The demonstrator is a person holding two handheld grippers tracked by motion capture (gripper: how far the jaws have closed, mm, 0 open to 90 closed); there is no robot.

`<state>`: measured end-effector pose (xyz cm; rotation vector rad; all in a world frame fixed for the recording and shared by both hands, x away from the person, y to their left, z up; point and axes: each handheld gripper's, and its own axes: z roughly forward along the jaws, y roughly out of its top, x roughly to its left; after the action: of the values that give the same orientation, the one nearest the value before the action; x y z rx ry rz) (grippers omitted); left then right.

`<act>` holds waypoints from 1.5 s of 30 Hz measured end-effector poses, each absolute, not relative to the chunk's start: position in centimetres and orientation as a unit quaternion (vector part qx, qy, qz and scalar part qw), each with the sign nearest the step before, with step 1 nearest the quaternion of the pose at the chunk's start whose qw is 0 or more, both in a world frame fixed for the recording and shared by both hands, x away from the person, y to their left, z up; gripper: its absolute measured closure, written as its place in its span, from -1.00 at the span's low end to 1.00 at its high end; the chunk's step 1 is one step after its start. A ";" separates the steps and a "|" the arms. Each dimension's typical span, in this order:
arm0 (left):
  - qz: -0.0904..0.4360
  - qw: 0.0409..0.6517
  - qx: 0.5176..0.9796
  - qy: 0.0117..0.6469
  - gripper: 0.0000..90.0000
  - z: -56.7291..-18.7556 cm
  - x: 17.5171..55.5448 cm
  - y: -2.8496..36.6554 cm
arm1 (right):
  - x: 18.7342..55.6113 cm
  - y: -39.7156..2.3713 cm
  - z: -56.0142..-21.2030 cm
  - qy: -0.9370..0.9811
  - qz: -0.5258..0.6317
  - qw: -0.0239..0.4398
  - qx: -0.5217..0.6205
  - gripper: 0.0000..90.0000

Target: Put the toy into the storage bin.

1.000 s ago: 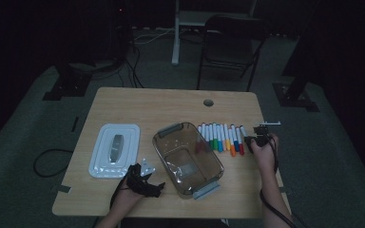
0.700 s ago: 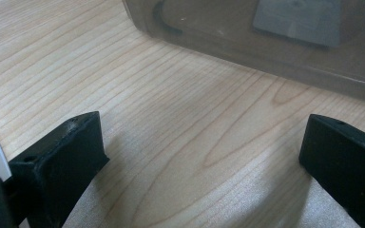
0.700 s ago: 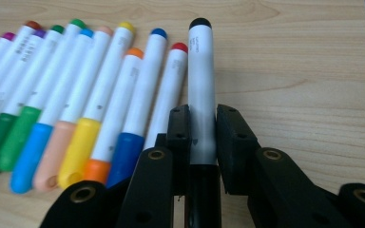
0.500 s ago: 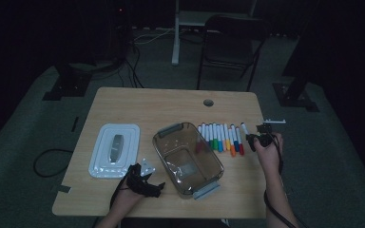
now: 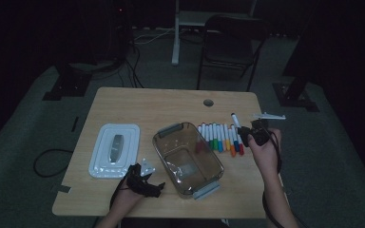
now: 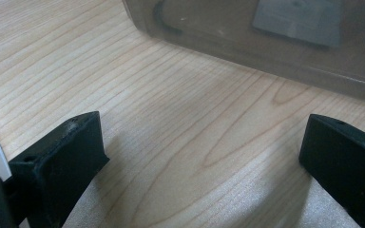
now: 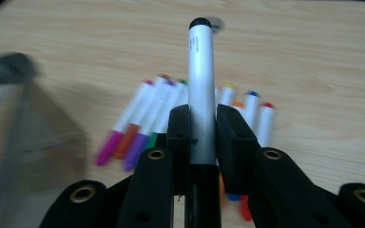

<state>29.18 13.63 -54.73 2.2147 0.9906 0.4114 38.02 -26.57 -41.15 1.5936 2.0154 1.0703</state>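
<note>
High view: the right hand-held gripper has risen off the marker row, its jaws clamped on a white marker that a second ago lay at the row's right end. Seen from the right gripper view, the marker stands up between the pads, clear of the tabletop. The lift looks done; the clear bin beside the row seems the likely destination. The left hand-held gripper rests near the bin, jaws apart and empty.

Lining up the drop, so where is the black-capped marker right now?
The black-capped marker is clamped in the right gripper, lifted above the row of markers at the table's right, just right of the clear container.
</note>
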 end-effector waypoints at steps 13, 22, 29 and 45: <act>0.158 0.333 0.849 0.379 -0.96 -54.7 29.2 13.6 | 34.0 -19.8 -36.6 0.748 0.425 0.161 0.484 0.70; 0.157 0.334 0.849 0.379 -0.96 -54.7 29.2 13.6 | 32.0 -15.0 -35.5 0.783 0.426 0.131 0.434 0.70; 0.157 0.334 0.848 0.380 -0.96 -54.7 29.2 13.6 | 31.7 -12.0 -36.7 0.806 0.402 0.099 0.422 0.70; 0.158 0.334 0.849 0.379 -0.96 -54.7 29.2 13.6 | 33.3 -7.2 -41.5 0.845 0.327 0.024 0.422 0.70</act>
<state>29.19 13.64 -54.72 2.2155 0.9897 0.4136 33.27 -7.25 -41.52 1.3072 2.6144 1.0125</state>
